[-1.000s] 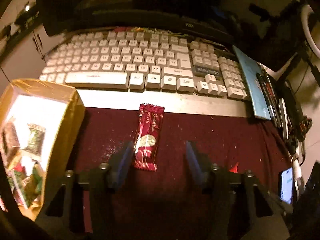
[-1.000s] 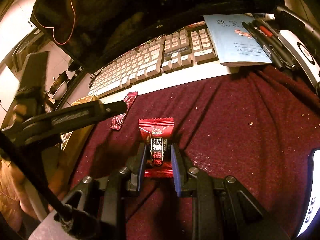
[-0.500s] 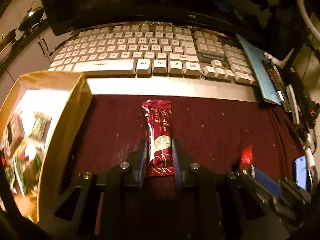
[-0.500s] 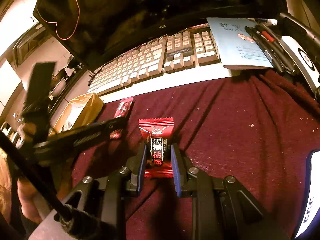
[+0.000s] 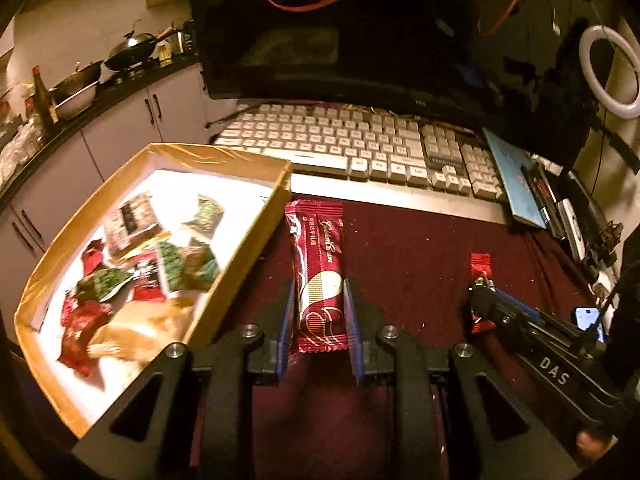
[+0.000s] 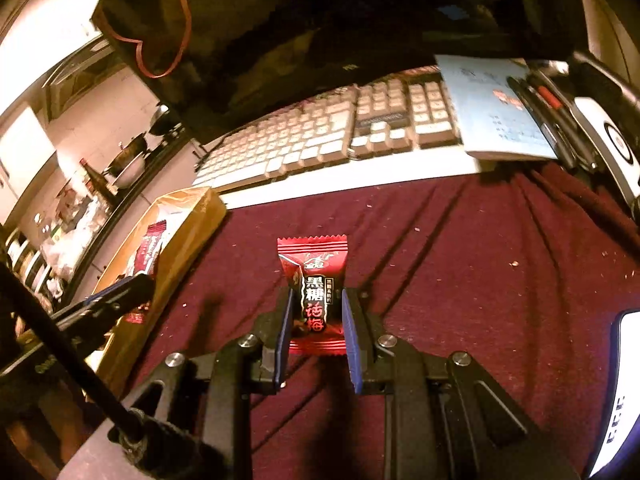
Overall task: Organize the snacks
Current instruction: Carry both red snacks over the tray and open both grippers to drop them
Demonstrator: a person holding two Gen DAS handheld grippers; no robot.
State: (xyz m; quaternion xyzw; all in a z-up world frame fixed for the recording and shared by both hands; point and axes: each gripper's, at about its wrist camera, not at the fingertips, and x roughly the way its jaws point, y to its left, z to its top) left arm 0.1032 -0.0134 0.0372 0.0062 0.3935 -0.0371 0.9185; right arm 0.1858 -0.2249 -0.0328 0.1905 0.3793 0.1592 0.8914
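Left wrist view shows the left claw (image 5: 319,316) clamped on a long maroon snack bar (image 5: 319,272), its two blue-padded fingers pressed against the lower half of the wrapper while the upper half sticks forward, just beside the right wall of a yellow cardboard box (image 5: 256,232). The box holds a loose pile of small wrapped snacks (image 5: 160,264) in red and green wrappers on its white floor. Over on the right of this view the right claw (image 5: 482,304) grips a small red candy (image 5: 480,268) above the maroon cloth (image 5: 420,248) that covers the tabletop. Right wrist view confirms it: the right claw (image 6: 316,320) is closed on the red candy (image 6: 314,280), whose printed face with Chinese characters points up, its serrated top edge clear of the fingers. Beyond the cloth lie a white keyboard (image 5: 360,148), a dark monitor (image 5: 360,32) and a pale blue booklet (image 6: 500,108) with pens (image 6: 540,104) on it.
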